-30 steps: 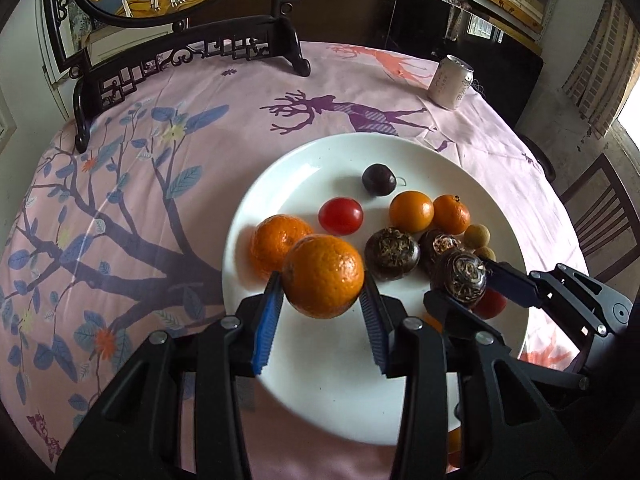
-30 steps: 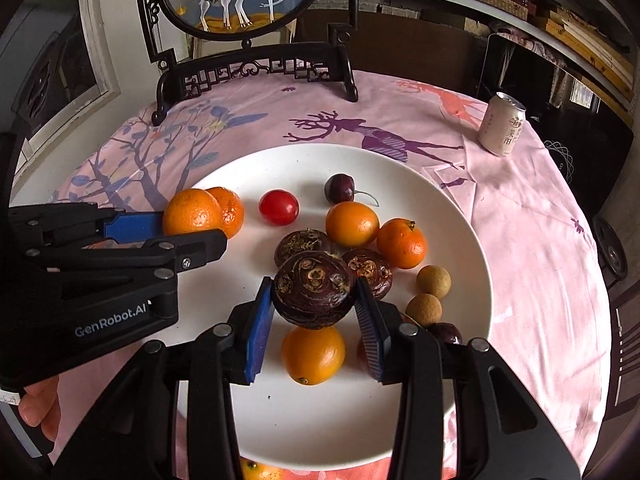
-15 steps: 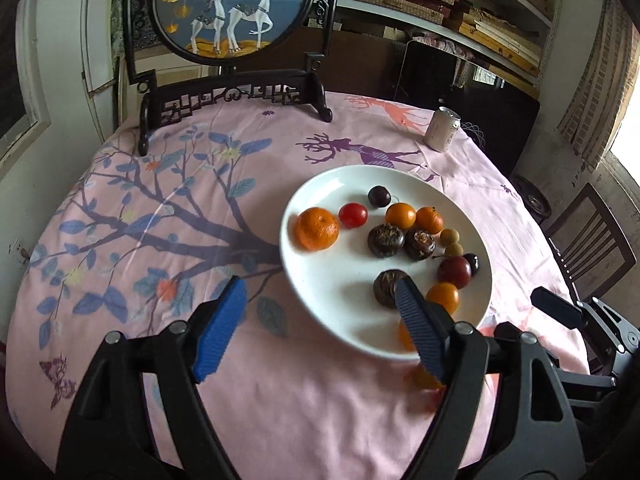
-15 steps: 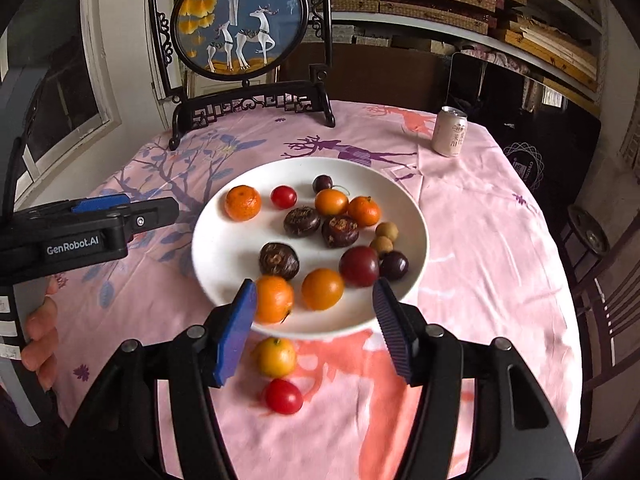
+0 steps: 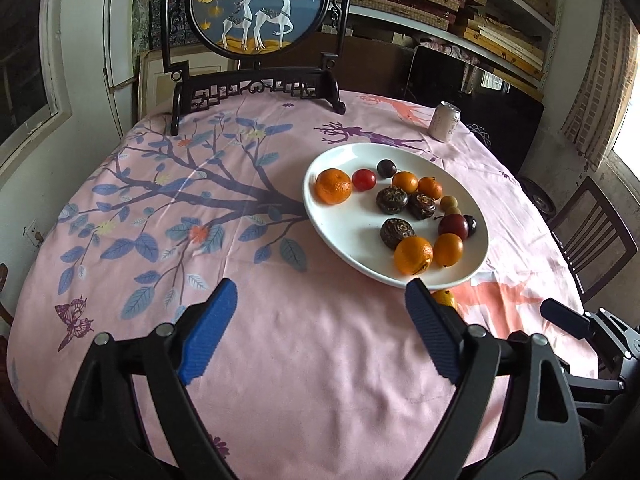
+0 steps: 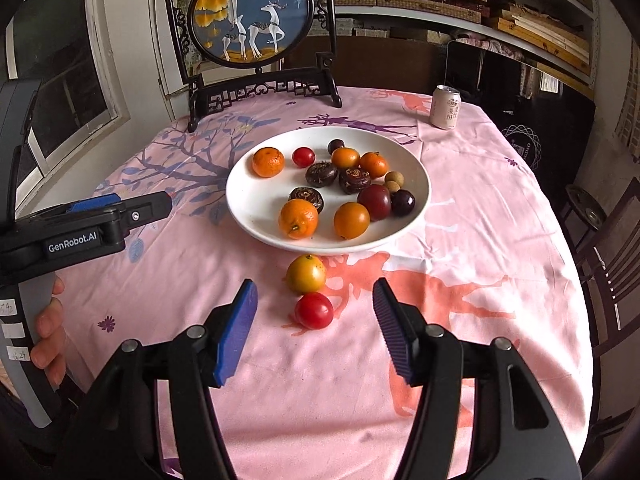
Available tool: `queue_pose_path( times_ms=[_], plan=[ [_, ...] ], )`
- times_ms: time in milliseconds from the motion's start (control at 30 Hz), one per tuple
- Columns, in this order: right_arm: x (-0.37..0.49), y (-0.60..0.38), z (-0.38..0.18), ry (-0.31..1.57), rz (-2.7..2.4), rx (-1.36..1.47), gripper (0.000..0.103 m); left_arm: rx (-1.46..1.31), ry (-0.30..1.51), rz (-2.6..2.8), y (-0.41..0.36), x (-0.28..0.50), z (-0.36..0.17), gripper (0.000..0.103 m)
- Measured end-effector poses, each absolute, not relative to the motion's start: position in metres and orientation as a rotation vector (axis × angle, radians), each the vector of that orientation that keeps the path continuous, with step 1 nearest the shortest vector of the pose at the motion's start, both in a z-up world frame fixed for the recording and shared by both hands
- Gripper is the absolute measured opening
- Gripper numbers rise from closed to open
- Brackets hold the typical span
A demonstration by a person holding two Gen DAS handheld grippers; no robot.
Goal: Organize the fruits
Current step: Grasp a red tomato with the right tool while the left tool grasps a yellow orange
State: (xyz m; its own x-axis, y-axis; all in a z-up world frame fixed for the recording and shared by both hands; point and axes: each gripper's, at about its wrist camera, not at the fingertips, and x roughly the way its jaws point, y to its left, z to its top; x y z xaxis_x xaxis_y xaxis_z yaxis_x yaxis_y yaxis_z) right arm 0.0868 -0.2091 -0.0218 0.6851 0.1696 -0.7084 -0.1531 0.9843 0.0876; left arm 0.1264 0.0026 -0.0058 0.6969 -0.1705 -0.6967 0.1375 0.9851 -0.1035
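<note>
A white plate holds several fruits: oranges, dark water chestnuts, plums, a cherry tomato, longans. An orange sits at the plate's near edge. Off the plate on the cloth lie a yellow-orange fruit and a red tomato. My right gripper is open and empty, just short of the red tomato. My left gripper is open and empty over bare cloth, left of the plate; it also shows in the right wrist view.
A round table with a pink patterned cloth. A framed deer screen on a dark stand is at the back. A drink can stands at the back right. A wooden chair is at the right.
Both grippers let go of their fruit on the plate, opened wide and pulled back toward the table's near edge. The orange and a water chestnut now rest on the plate.
</note>
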Motion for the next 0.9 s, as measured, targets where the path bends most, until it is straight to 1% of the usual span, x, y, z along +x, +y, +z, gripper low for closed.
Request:
queue_pose_path(
  times_ms=[100,267,500,533,567,600,767,900],
  plan=[
    [0.082,-0.205,-0.034,0.825,0.190,0.016,0.060,-0.035,0.779,-0.167,0.006,0.117,-0.010,0.094],
    [0.093,-0.197,-0.070,0.925,0.205,0.003,0.060,-0.025,0.806,-0.169,0.013,0.110,-0.024,0.094],
    [0.125,-0.192,-0.093,0.949,0.219,0.012,0.060,-0.036,0.837,-0.186,0.011,0.112,-0.034,0.095],
    [0.129,-0.192,-0.096,0.951,0.215,0.014,0.055,-0.037,0.842,-0.189,0.008,0.113,-0.035,0.095],
    [0.133,-0.192,-0.100,0.958,0.219,0.013,0.037,-0.037,0.845,-0.195,0.006,0.114,-0.036,0.095],
    [0.134,-0.192,-0.101,0.948,0.201,-0.005,0.031,-0.032,0.850,-0.201,0.002,0.114,-0.036,0.095],
    [0.117,-0.211,-0.089,0.914,0.198,0.020,0.031,-0.003,0.866,-0.240,-0.025,0.118,-0.041,0.095],
    [0.095,-0.251,-0.077,0.867,0.105,0.055,0.031,0.046,0.885,-0.291,-0.063,0.121,-0.049,0.095]
  ],
)
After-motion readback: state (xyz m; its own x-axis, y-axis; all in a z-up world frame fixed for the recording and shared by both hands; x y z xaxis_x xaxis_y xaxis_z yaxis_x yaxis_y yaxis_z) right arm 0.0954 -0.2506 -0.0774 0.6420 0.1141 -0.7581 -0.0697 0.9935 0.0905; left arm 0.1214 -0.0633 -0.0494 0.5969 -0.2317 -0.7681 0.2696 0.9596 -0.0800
